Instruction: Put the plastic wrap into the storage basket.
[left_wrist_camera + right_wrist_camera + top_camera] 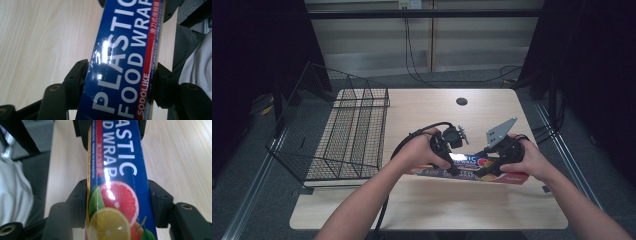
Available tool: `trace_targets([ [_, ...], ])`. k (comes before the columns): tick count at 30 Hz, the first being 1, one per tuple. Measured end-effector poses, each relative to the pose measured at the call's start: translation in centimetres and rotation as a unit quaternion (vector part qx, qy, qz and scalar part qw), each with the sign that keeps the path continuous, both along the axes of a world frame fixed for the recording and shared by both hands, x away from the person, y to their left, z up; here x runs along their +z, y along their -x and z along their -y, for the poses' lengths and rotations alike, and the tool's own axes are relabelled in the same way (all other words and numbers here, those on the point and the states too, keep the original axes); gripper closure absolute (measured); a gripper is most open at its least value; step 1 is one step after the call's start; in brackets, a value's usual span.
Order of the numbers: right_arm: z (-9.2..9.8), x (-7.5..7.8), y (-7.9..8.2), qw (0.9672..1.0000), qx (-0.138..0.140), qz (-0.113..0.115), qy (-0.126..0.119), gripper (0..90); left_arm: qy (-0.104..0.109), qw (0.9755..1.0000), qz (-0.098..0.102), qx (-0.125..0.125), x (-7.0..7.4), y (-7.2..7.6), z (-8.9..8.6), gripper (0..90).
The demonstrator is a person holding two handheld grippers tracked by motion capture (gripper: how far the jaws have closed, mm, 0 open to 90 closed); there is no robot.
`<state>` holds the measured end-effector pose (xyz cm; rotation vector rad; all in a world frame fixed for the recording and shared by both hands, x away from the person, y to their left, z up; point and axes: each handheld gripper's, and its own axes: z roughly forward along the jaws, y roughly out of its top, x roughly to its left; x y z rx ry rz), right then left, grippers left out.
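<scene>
The plastic wrap box (472,167) lay near the desk's (422,205) front edge, both claws clamping it: left claw (451,167) mid-box, right claw (484,170) nearer one end. Probably light, stiff cardboard, glossy and slippery, so gripping the long sides made sense.

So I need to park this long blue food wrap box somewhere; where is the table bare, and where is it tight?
Bare wood lies along the near edge of the light wooden table and at the back right around the small dark round hole. The black wire basket crowds the left. The middle is taken: both grippers, left and right, clamp the blue plastic food wrap box.
</scene>
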<state>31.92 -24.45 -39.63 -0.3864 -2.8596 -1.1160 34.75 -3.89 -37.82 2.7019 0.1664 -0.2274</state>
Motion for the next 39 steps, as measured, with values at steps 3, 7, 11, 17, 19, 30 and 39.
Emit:
trace_targets([
  [3, 0.6, 0.5, -0.5, 0.9988, -0.040, -0.007, -0.028, 16.0, -0.015, 0.9992, 0.008, 0.037, 0.3, 0.0, -0.3, 43.7],
  [7, 2.1, 1.4, -0.5, 0.9930, -0.106, 0.022, -0.048, 3.6, -0.027, 0.9968, 0.005, 0.075, 0.6, -1.0, -1.7, 43.8],
  [11, 3.5, 1.7, -0.4, 0.9879, -0.139, 0.020, -0.065, 2.2, -0.024, 0.9923, 0.000, 0.122, 1.2, -2.0, -3.3, 43.8],
  [17, 3.5, 0.3, 0.4, 0.9858, -0.158, 0.029, -0.049, 2.5, -0.037, 0.9845, -0.006, 0.172, 1.9, -3.3, -4.9, 43.8],
  [19, 3.3, -0.1, 0.8, 0.9853, -0.161, 0.037, -0.041, 2.2, -0.042, 0.9830, -0.002, 0.178, 2.2, -3.5, -5.3, 43.8],
  [30, 2.2, -1.7, 2.2, 0.9870, -0.151, 0.041, -0.037, 2.0, -0.048, 0.9734, -0.010, 0.224, 3.4, -4.4, -7.2, 43.8],
  [39, 2.0, -3.0, 2.9, 0.9842, -0.167, 0.033, -0.047, 2.0, -0.058, 0.9628, -0.005, 0.264, 4.5, -5.2, -8.7, 43.7],
])
